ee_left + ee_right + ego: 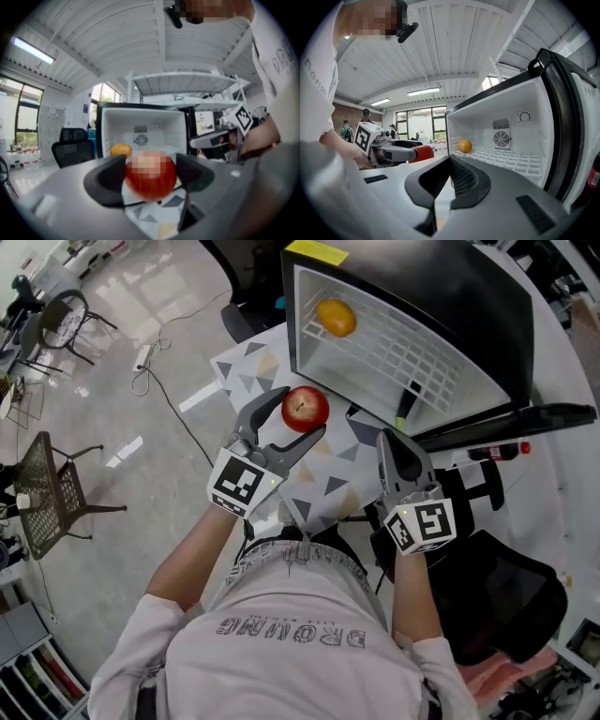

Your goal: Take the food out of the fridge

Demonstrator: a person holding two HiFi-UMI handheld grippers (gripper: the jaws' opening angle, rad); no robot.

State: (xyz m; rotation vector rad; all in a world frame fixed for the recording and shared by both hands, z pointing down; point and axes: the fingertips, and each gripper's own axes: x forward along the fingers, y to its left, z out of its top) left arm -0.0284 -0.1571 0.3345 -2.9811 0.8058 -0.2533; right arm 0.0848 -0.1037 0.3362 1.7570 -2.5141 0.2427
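Over the triangle-patterned table [246, 364], we hold the glossy red apple [305, 409] clamped in the left tongs [302, 418], clear of the open black mini fridge [469, 306]. We judge that setting it down comes next. The round orange [336, 317] sits inside on the white wire shelf [412, 357]. Fetching it would call for the right tongs [394, 439], now closed on nothing, to open.

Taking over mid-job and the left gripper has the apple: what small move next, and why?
Probably lower the left gripper and set the apple on the patterned mat: the apple is clamped in its jaws, outside the fridge, above the mat. The orange sits inside; the right gripper is shut and empty.
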